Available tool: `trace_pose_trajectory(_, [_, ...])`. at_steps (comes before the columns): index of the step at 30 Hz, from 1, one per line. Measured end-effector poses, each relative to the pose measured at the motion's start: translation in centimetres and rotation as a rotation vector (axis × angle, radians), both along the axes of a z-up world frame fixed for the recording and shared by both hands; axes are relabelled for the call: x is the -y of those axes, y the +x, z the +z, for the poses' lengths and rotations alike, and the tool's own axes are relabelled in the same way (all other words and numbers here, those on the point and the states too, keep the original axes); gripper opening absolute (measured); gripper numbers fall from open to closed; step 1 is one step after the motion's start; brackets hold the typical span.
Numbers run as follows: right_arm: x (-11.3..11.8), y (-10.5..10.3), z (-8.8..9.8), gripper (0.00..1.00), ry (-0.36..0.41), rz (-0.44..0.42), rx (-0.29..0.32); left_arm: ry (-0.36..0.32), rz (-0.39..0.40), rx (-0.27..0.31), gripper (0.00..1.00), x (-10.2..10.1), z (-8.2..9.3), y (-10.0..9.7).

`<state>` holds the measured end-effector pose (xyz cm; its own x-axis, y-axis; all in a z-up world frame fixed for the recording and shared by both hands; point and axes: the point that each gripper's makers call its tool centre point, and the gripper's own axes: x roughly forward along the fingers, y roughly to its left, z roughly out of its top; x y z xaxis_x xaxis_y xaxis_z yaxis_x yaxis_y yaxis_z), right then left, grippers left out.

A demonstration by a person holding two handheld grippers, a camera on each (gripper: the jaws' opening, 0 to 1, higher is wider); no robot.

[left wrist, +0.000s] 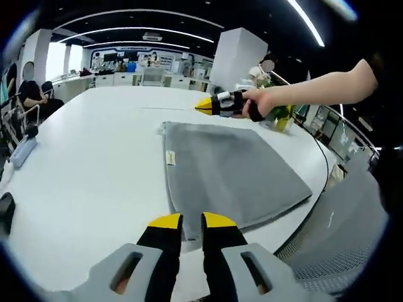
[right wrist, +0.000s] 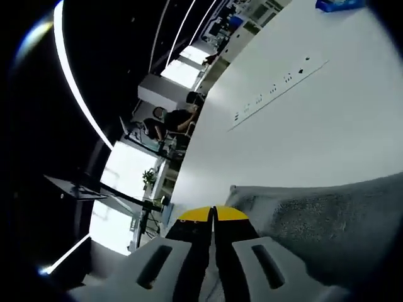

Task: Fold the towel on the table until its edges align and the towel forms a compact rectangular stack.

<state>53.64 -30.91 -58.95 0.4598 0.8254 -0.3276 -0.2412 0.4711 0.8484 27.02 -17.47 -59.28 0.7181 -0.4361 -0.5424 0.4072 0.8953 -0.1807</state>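
Office space surrounds you: ceiling light strips overhead, desks and seated people far off, and a wide white table (left wrist: 94,163) carrying the work. Its size lets the cloth lie fully spread with bare surface on every side, so nothing crowds a fold.

On that table the grey towel (left wrist: 233,173) lies flat, already folded to a rectangle by the look of it, with a small label on the edge toward the table's open side. Its near edge sits just beyond your left tongs (left wrist: 192,221), whose yellow tips stand a little apart with nothing between them, hovering over the near hem as if lined up to take it.

Your right tongs (left wrist: 204,106), seen from the left gripper view, are held out level in your hand (left wrist: 261,100) above the far edge of the towel. In the right gripper view the right tongs (right wrist: 213,215) appear pressed together, tips meeting, right at a corner of the towel (right wrist: 327,220). Whether fabric is caught in them you cannot tell. That placement suits lifting the far edge toward the near one.

Around it all: a mesh chair back (left wrist: 346,233) sits low beside the table edge, a cable (left wrist: 324,157) trails off the table near it, and a dark item (left wrist: 5,211) lies well apart on the other side. None of them blocks the fold.
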Motion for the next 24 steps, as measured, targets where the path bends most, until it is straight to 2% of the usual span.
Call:
trace_pose_trajectory(4, [2.8, -0.3, 0.3, 0.0, -0.023, -0.023, 0.005, 0.046, -0.092, 0.055, 0.11, 2.3, 1.9, 1.0])
trace_pose_trajectory(8, [5.6, -0.4, 0.8, 0.0, -0.049, -0.046, 0.018, 0.049, -0.183, 0.103, 0.08, 5.1, 3.9, 1.8])
trace_pose_trajectory(11, [7.4, -0.7, 0.8, 0.0, -0.115, -0.028, 0.054, 0.041, -0.271, 0.14, 0.04, 7.6, 5.5, 2.1])
trace_pose_trajectory(14, [9.1, -1.3, 0.5, 0.0, -0.17, -0.008, 0.067, 0.06, -0.353, 0.158, 0.01, 9.8, 6.3, 2.4])
trace_pose_trajectory(16, [10.2, -1.8, 0.0, 0.0, -0.205, 0.005, 0.058, 0.1, -0.443, 0.183, 0.01, 11.5, 6.4, 2.5])
trace_pose_trajectory(17, [11.0, -2.5, -0.7, 0.0, -0.239, 0.016, 0.023, 0.128, -0.475, 0.188, 0.01, 12.0, 6.2, 2.7])
trace_pose_trajectory(19, [12.2, -2.9, -1.7, 0.0, -0.292, 0.026, -0.007, 0.189, -0.51, 0.186, 0.01, 13.0, 5.7, 3.4])
trace_pose_trajectory(20, [12.9, -2.9, -2.0, 0.0, -0.327, 0.047, 0.013, 0.186, -0.524, 0.199, 0.01, 13.9, 5.8, 3.9])
trace_pose_trajectory(24, [15.0, -3.8, -3.6, 0.0, -0.475, 0.156, 0.036, 0.138, -0.594, 0.189, 0.01, 17.4, 5.8, 4.3])
